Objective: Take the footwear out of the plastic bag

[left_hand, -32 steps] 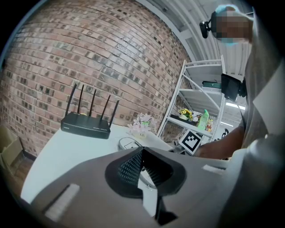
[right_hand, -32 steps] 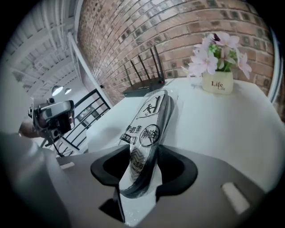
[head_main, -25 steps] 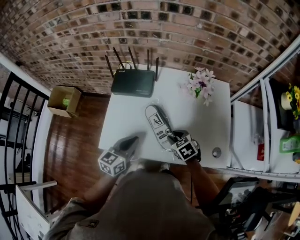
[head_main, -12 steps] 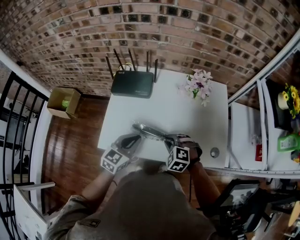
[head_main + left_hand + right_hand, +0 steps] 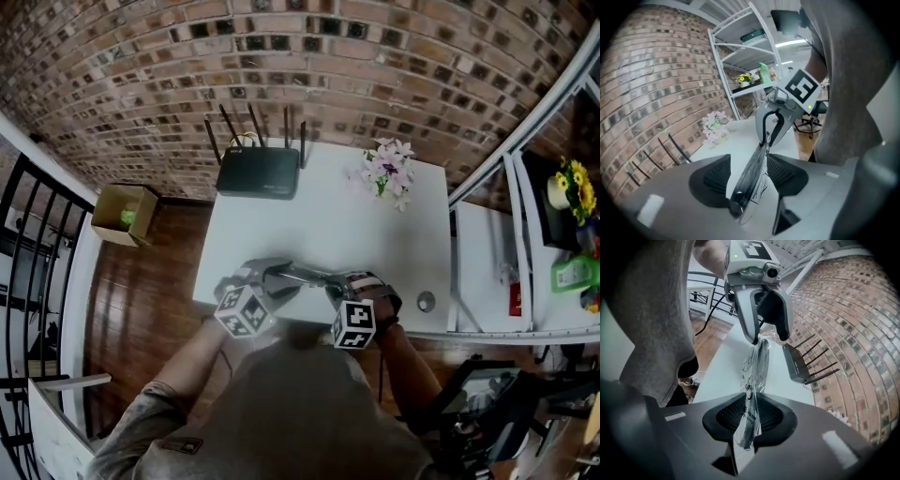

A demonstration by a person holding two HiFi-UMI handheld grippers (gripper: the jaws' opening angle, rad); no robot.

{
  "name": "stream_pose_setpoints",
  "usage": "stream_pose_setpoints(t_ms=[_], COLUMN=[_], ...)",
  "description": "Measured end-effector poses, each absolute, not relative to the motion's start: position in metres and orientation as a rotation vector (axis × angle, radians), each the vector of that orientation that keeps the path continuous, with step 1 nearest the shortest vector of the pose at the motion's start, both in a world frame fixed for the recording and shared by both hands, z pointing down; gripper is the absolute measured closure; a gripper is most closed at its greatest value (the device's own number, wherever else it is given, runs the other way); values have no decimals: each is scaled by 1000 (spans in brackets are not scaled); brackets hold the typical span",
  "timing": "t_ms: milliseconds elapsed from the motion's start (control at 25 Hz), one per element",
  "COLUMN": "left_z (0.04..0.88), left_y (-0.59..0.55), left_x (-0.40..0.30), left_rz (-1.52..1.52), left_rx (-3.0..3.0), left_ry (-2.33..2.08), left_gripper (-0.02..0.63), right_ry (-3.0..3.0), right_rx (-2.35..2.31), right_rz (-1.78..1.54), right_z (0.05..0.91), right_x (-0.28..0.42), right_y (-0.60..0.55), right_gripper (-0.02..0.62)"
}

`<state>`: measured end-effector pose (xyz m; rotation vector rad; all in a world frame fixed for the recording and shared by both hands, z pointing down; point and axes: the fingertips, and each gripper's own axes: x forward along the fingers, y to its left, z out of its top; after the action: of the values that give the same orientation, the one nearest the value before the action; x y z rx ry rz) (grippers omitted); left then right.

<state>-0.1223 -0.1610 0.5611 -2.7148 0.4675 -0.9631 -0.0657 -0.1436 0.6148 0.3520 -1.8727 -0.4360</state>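
A clear plastic bag (image 5: 305,275) with a flat dark piece of footwear inside hangs edge-up just above the white table (image 5: 375,234), stretched between both grippers. My right gripper (image 5: 749,416) is shut on one end of the bag (image 5: 757,366). In the left gripper view the other end of the bag (image 5: 757,161) runs between the jaws of my left gripper (image 5: 750,176); those jaws are opening, with a gap to the pad on each side. The head view shows the left gripper (image 5: 272,278) and the right gripper (image 5: 336,283) facing each other near the table's front edge.
A black router (image 5: 258,173) with antennas stands at the table's back left, a bunch of pink flowers (image 5: 384,169) at the back right. A small round object (image 5: 427,301) sits at the front right corner. A white shelf unit (image 5: 525,234) is on the right, a cardboard box (image 5: 125,211) on the floor at left.
The bag lay flat on the table, held at its near end by the right gripper. It has been lifted and turned sideways, and the left gripper has come in to its free end.
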Motion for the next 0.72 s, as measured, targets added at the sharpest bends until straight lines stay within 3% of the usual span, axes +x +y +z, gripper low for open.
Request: stream_pose_setpoints(t_ms=[560, 720], left_z=[622, 623], left_y=[-158, -160], left_x=[-110, -110], left_rz=[-1397, -1403], left_rx=[-2420, -2423], left_ry=[28, 34], left_gripper=[357, 445], right_ry=[-1847, -1862], right_rx=[297, 293], right_rz=[-540, -531], right_z=[614, 616], right_x=[-61, -60], right_y=[-140, -137], right_gripper=[514, 511])
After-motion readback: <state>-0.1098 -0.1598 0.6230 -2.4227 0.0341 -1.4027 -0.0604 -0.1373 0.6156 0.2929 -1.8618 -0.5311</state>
